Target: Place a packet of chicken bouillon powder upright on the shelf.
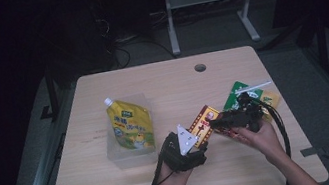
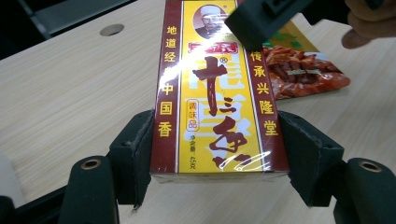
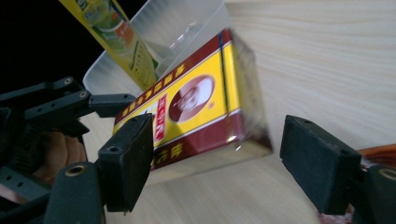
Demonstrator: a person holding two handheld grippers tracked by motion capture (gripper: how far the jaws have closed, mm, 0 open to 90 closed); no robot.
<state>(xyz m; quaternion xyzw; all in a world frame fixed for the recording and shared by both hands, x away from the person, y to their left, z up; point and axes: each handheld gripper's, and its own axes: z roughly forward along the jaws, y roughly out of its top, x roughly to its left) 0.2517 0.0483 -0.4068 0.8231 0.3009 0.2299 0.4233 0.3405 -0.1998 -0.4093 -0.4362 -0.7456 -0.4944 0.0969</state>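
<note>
A red and yellow seasoning box (image 1: 204,123) with Chinese lettering lies near the table's middle, between the two grippers. My left gripper (image 1: 188,150) is shut on its near end; in the left gripper view both pads press the box (image 2: 215,107) on its long sides. From the right, my right gripper (image 1: 225,122) reaches to the box's far end. Its jaws stand wide in the right gripper view, with the box (image 3: 196,112) between them and a gap at the right pad, so my right gripper (image 3: 224,163) is open.
A yellow spouted pouch (image 1: 130,124) stands in a clear plastic tub (image 1: 130,155) left of the box. A green and yellow food packet (image 1: 240,96) lies under the right hand. A cable hole (image 1: 200,68) is at the table's far side.
</note>
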